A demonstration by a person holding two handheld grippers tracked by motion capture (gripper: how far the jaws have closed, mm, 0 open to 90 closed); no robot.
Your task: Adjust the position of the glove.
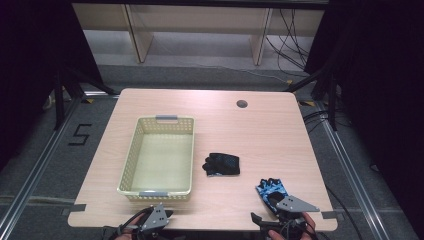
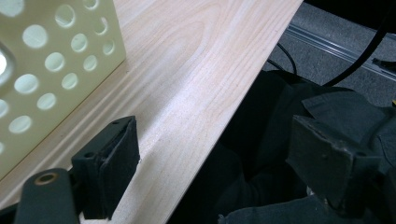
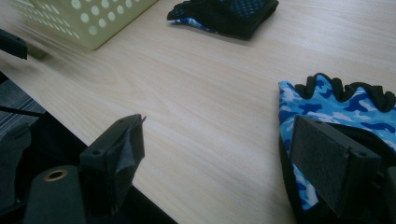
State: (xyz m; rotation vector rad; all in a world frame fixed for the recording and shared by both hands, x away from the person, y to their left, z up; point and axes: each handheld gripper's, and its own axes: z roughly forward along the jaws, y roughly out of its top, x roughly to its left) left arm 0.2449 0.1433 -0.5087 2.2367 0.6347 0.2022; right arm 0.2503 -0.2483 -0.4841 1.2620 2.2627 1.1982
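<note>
**Two gloves out, basket waiting: lining up the first pick**

The wooden table [image 1: 270, 130] carries everything that matters here. On its left half stands a cream perforated basket [image 1: 157, 156], with nothing to be seen in it, its long side running away from the person. Just right of the basket lies a black glove [image 1: 221, 164], apart from the basket wall. Nearer the front edge, on the right, lies a blue camouflage glove [image 1: 270, 190] with black trim at its finger openings.

The left gripper [image 1: 153, 220] hovers at the table's front edge below the basket's near end, its jaws spread wide with nothing between them. The right gripper [image 1: 280, 218] sits just behind the camouflage glove, jaws likewise wide apart and holding nothing; in the right gripper view one jaw stands over the glove's near edge, the other over bare wood.

The work in hand looks like moving the gloves into the basket, and the camouflage glove is the natural first pick (it lies right under the right gripper). To do it well, I would bring that gripper forward and down so both pads straddle a thick part of the glove, such as the black cuff, rather than a thin flap that may slip. Close fully before lifting, then carry it over the basket wall high enough that the dangling fabric does not catch the rim.

Readable writing is scarce: a black mark like a figure 5 [image 1: 80, 135] sits on the floor left of the table. No brand shows on either glove.
</note>
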